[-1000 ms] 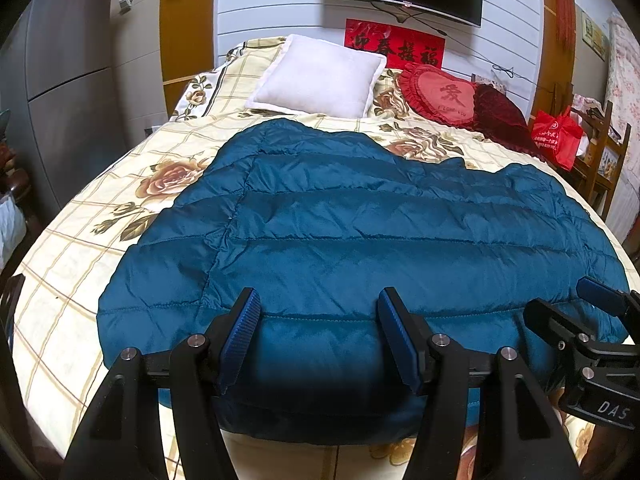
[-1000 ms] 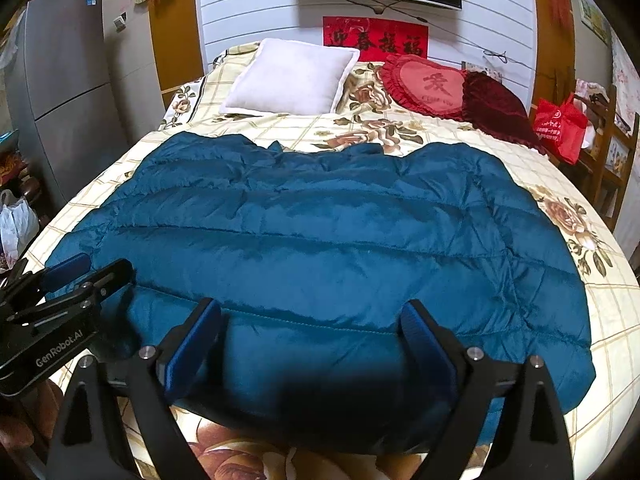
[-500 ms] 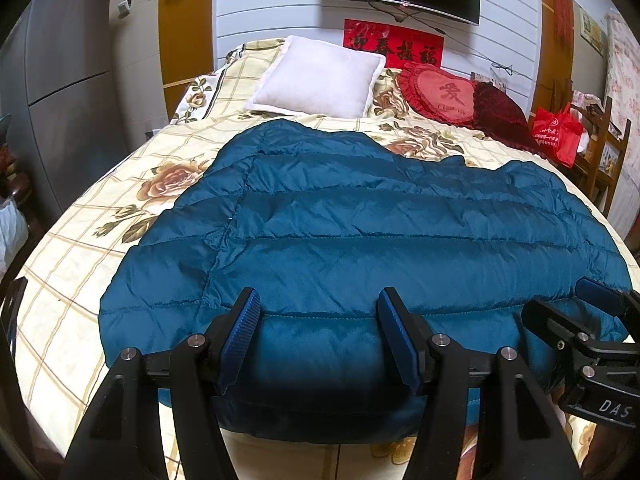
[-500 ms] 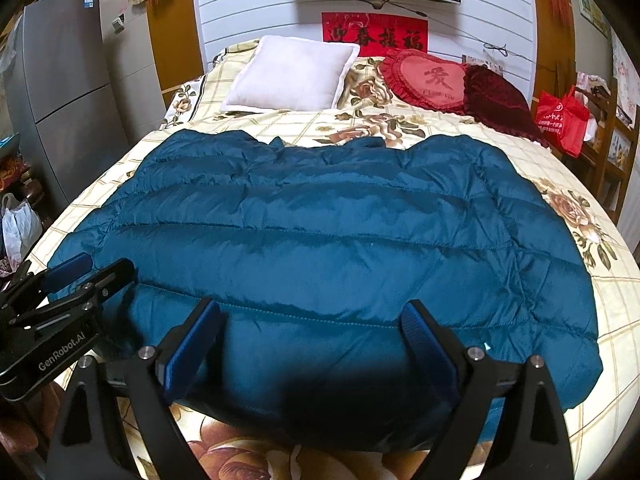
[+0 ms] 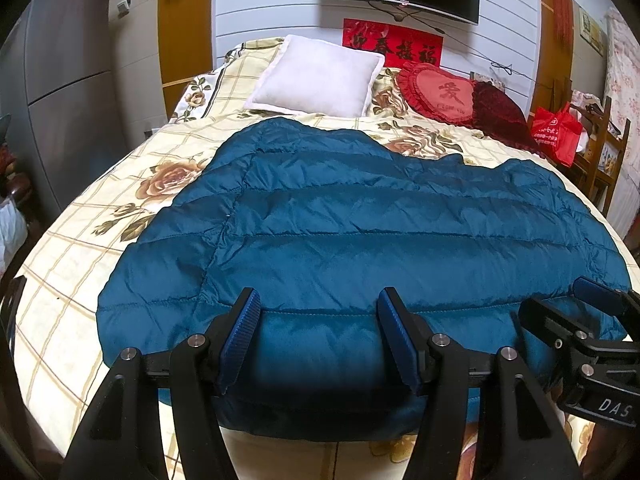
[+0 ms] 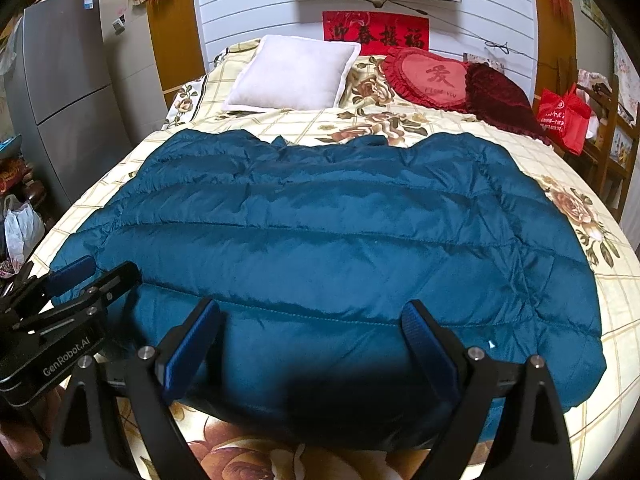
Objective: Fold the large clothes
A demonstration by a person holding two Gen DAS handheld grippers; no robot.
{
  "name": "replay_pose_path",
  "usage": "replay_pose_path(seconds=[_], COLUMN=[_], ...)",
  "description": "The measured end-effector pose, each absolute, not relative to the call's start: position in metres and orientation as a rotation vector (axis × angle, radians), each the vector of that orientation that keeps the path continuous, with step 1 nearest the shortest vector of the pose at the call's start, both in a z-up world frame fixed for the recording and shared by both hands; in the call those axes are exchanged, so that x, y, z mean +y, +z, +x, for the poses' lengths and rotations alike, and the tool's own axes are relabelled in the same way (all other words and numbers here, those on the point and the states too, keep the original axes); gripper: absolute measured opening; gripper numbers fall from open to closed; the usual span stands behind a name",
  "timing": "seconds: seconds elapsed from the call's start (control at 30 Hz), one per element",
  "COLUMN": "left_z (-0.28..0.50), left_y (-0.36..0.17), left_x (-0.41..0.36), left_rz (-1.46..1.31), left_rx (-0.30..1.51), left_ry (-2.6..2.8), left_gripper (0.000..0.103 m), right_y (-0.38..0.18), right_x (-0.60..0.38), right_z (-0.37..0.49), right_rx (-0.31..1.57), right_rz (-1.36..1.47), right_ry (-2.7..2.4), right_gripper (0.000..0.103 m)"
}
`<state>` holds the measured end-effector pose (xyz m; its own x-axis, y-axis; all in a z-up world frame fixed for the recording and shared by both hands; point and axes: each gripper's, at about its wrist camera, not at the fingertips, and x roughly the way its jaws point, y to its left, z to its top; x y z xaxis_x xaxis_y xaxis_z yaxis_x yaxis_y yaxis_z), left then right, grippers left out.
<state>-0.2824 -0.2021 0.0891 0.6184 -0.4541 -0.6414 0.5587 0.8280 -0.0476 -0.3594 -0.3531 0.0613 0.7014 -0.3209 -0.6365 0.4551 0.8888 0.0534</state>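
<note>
A large teal quilted down jacket (image 5: 360, 240) lies spread flat across the bed, also filling the right wrist view (image 6: 328, 236). My left gripper (image 5: 318, 304) is open and empty, hovering over the jacket's near edge toward its left half. My right gripper (image 6: 312, 312) is open and empty over the near edge toward the right half. The right gripper shows at the right of the left wrist view (image 5: 576, 320), and the left gripper at the left of the right wrist view (image 6: 72, 292).
The bed has a floral checked cover (image 5: 80, 240). A white pillow (image 5: 316, 76), a red heart cushion (image 5: 440, 92) and a dark red cushion (image 6: 504, 100) lie at the head. A grey fridge (image 6: 64, 92) stands left, a red bag (image 6: 564, 116) on a wooden rack right.
Both grippers have drifted slightly; the view of the jacket shifts a little. Both stay open and the jacket has not moved.
</note>
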Motion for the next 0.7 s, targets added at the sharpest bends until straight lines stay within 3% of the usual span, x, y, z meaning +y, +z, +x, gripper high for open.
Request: replay_pose_path(seconds=[0.7], left_z=[-0.2883], left_y=[0.0962], left_x=[-0.1956], left_rz=[0.139], left_rx=[0.627], left_ry=[-0.618], left_gripper=[0.079], right_y=[0.0596], right_x=[-0.3496], right_z=[-0.3594], right_rx=[0.668], right_rz=[0.220], right_ry=[-0.426], right_gripper=[0.095])
